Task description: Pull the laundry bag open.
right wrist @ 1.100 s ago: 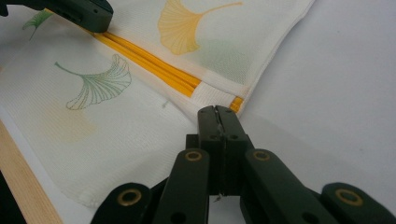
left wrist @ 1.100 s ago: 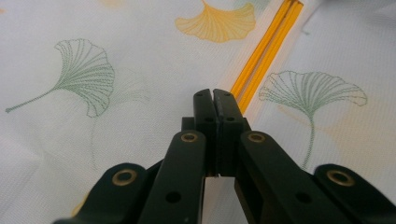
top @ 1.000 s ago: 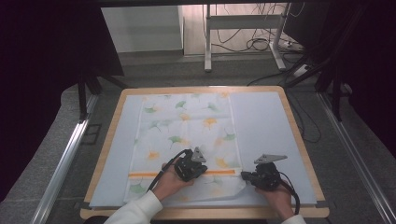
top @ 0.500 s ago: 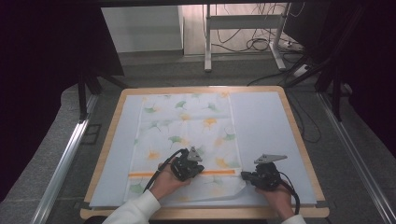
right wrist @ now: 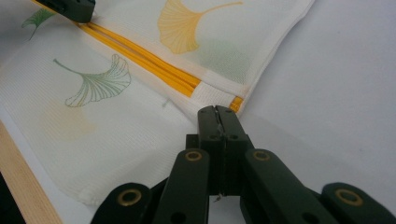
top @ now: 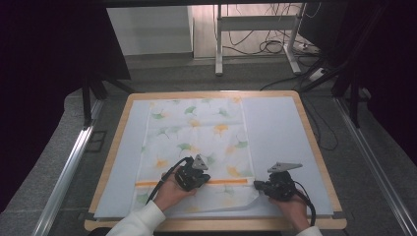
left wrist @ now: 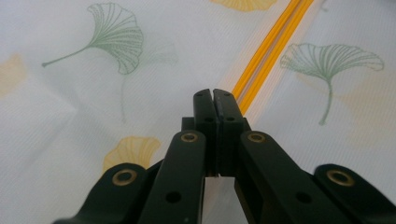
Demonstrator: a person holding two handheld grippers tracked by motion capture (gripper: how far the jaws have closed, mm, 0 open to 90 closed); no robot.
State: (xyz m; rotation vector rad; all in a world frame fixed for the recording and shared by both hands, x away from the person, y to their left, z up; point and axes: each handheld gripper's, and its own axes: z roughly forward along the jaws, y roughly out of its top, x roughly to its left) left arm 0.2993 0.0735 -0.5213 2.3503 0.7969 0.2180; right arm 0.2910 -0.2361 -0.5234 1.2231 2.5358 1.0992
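A white mesh bag printed with green and yellow ginkgo leaves lies flat on the table, with an orange zipper running across its near end. My left gripper sits on the zipper line, jaws shut, tips right beside the orange zipper. My right gripper points left at the bag's right edge; its jaws are shut, tips touching the cloth just below the zipper end. Whether either one pinches fabric I cannot tell.
The bag rests on a pale sheet covering a wooden-rimmed table. Bare sheet lies to the right of the bag. Beyond the table stand a desk frame and floor cables. Dark curtains flank both sides.
My left gripper has shifted slightly to the left along the zipper line. The right gripper has stayed put.
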